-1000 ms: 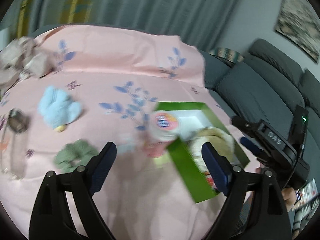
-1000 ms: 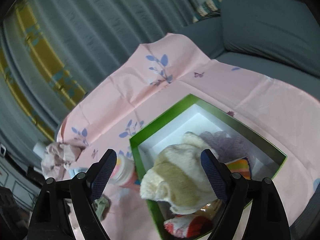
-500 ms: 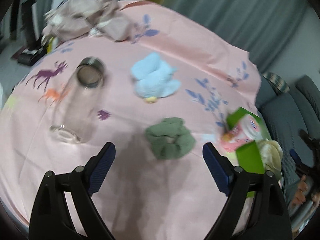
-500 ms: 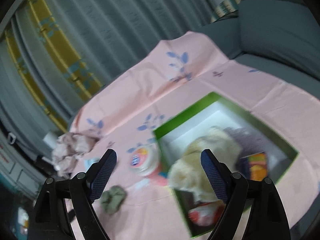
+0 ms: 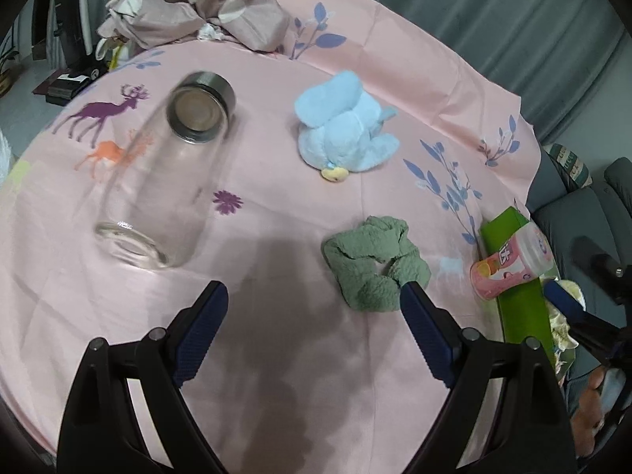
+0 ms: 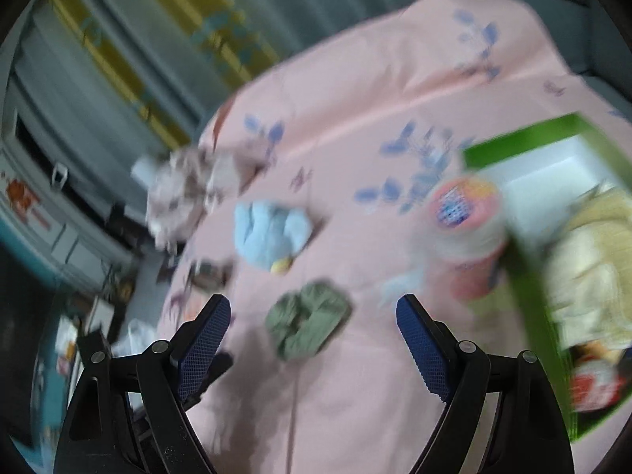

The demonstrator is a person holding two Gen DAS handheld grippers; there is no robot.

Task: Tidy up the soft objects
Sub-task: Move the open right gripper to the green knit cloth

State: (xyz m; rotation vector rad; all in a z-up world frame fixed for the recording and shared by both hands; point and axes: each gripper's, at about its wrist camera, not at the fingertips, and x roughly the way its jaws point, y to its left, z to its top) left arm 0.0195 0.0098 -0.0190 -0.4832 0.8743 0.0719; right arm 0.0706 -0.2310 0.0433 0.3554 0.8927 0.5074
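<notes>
Left wrist: pink printed tablecloth

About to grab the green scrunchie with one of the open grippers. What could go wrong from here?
The pink cup stands against the green box wall, close to the green scrunchie; a sweep could tip it. Both the left gripper and the right gripper aim there and might collide.

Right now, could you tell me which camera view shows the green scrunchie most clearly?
The left wrist view: the green scrunchie is sharp there, lying on the pink cloth just beyond the right-hand fingertip. The right wrist view shows it too, whole but motion-blurred.
</notes>
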